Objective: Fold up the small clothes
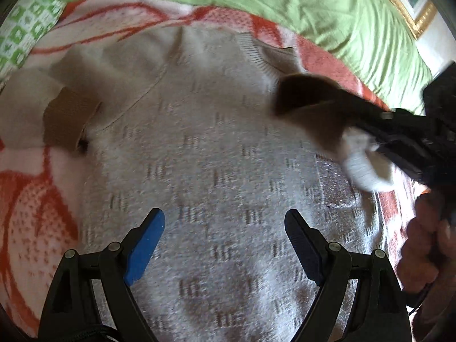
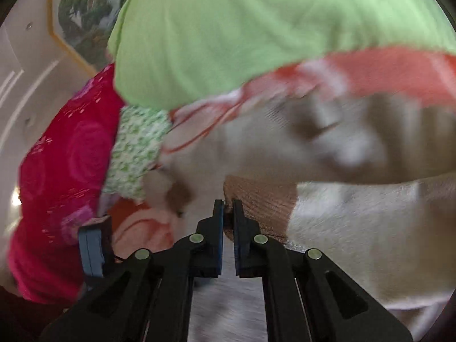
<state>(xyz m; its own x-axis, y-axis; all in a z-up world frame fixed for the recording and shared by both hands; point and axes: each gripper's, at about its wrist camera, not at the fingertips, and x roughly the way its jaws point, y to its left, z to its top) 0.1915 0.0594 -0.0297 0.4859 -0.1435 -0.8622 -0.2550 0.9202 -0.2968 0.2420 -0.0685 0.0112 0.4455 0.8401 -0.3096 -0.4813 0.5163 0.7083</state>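
Note:
A cream knitted sweater (image 1: 205,154) with a small grey pattern lies spread on a red and white blanket (image 1: 31,222). My left gripper (image 1: 225,216) hangs open just above the sweater's body, with nothing between its fingers. The right gripper (image 2: 228,203) is shut on the brown ribbed cuff (image 2: 262,199) of one sleeve. In the left wrist view this cuff (image 1: 302,94) is lifted over the sweater's right side, with the right gripper (image 1: 346,114) coming in from the right. The other sleeve's brown cuff (image 1: 68,119) lies flat at the left.
A green sheet (image 1: 285,2) covers the bed beyond the blanket. A green and white patterned cloth (image 2: 136,148) and a pink flowered blanket (image 2: 62,176) lie at the bed's left. A gold-framed picture (image 2: 82,8) hangs on the wall. A hand (image 1: 421,242) holds the right gripper.

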